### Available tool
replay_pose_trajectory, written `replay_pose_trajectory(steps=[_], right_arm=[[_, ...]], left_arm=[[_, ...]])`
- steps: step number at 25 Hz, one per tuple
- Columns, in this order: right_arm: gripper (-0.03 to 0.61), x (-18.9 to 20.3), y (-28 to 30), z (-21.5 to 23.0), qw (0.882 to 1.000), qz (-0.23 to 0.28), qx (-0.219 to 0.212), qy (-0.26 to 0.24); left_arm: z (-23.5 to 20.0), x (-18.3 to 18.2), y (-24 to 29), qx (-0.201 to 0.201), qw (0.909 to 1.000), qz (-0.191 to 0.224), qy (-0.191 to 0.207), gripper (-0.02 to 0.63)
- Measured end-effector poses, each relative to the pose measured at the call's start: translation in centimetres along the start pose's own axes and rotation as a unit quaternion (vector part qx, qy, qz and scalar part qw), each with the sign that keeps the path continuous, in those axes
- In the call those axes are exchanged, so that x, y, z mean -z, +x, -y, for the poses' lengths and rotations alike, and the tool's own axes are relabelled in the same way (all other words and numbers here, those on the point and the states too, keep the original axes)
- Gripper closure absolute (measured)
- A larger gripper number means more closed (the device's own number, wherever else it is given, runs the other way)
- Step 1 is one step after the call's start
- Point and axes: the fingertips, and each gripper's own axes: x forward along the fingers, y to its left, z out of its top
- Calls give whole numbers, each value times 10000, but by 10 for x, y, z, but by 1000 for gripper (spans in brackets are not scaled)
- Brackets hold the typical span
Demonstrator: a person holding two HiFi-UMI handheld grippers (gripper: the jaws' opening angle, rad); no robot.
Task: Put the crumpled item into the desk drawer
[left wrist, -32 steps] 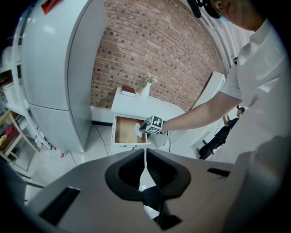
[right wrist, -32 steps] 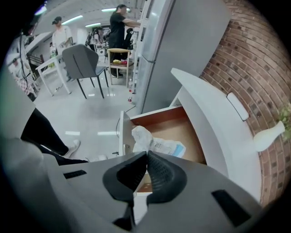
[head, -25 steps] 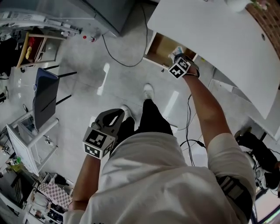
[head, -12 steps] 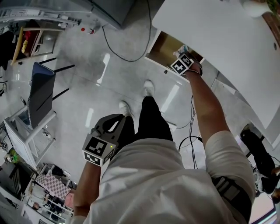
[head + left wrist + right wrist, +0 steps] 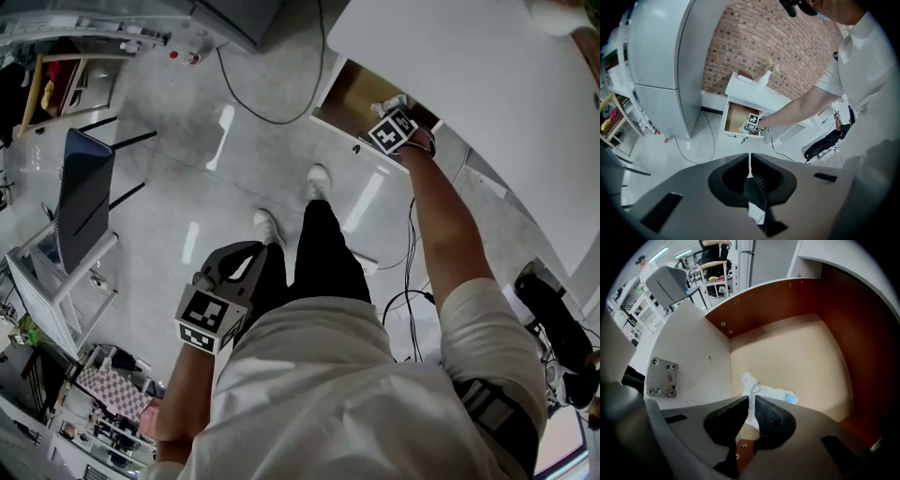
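Where the right tool [image 5: 751,400] pinches, crumpled item [image 5: 765,391] sits (inside drawer [image 5: 797,348]).

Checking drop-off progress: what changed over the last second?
The right gripper edged slightly deeper over the open drawer, still shut on the crumpled paper; nothing let go. The left gripper stayed shut at the person's side.

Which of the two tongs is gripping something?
The right tongs: they reach into the open drawer and are shut on the crumpled white item. The left tongs are shut on nothing, well away from the drawer.
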Motion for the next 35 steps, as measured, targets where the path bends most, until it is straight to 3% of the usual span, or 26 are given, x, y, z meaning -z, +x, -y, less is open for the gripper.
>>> replay_pose_trajectory(steps=[12,19,25,29,35], right_arm=[[520,-11,-54,-12,9992,339,77,193],[543,-5,-135,-46,9941,675,90,841],[546,9,-220,-112,9809,1040,-3,1646],[548,16,-273,-169,9691,1204,-290,2133],[549,12,-356,-230,9551,1848,-22,2316]], left_arm=[[6,-3,-23,184,9991,197,315,581],[25,-1,-63,400,9958,537,631,581],[47,18,-119,646,9896,875,945,581],[56,36,-156,747,9852,1061,1120,581],[69,71,-208,810,9789,1285,1364,581]])
